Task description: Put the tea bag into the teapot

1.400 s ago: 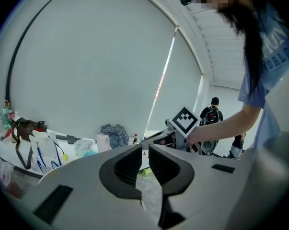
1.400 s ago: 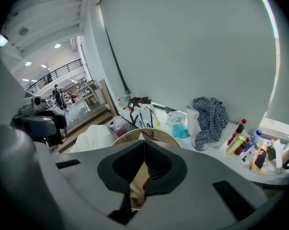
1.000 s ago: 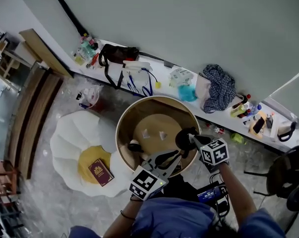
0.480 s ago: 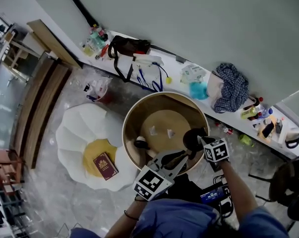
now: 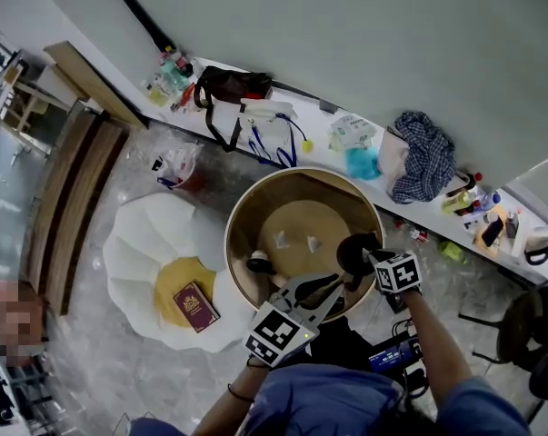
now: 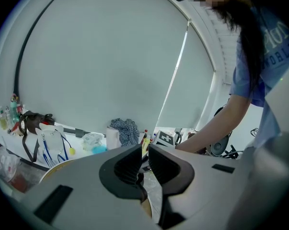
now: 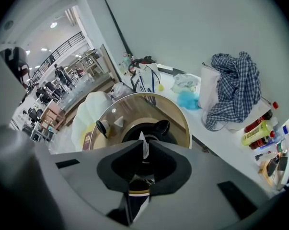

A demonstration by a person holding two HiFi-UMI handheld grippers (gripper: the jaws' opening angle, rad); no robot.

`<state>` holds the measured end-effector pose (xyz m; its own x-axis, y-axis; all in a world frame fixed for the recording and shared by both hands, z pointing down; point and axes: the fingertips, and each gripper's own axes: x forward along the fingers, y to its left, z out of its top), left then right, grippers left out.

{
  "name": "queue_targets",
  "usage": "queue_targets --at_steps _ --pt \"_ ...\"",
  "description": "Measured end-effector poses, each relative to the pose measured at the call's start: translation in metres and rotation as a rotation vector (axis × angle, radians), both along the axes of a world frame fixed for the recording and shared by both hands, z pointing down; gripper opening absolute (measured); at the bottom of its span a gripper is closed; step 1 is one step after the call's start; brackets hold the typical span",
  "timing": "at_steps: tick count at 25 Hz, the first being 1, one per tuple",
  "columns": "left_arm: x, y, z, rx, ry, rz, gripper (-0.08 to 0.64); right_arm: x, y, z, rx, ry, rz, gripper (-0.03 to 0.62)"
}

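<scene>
Tea bag pinched in the right tool, at the teapot's mouth.

The white tea bag (image 7: pixel 144 150) is clamped between the tips of the right tool (image 7: pixel 144 145), its corner poking up past them and its tag hanging below (the print is too small to read). Just beyond the tips stands the black teapot (image 7: pixel 151 127), near the edge of the round glass-topped desk (image 5: pixel 255 196). The left tool (image 6: pixel 145 153) is held beside it, over the desk's near rim, its jaws drawn almost together with only a slit between them and nothing in it. Farther in on the desk lie two small white pyramid bags (image 5: pixel 280 238), and a small dark round piece (image 5: pixel 258 263) sits to their left.
</scene>
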<state>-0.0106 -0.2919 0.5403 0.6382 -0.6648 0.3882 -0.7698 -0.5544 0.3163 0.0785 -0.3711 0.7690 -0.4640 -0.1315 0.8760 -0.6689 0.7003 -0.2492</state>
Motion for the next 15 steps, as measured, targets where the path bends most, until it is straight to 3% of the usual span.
queue_targets --at_steps 3,9,15 --pt "-0.003 0.002 -0.001 0.000 -0.003 0.006 0.037 0.000 -0.002 -0.008 -0.015 -0.013 0.039 0.110" --pt "-0.011 0.011 -0.001 -0.005 -0.010 0.014 0.037 0.000 -0.003 -0.019 0.002 -0.052 0.063 0.110" --pt "-0.018 0.021 -0.003 0.001 -0.009 0.021 0.037 -0.006 -0.006 -0.055 0.077 -0.101 0.074 0.109"
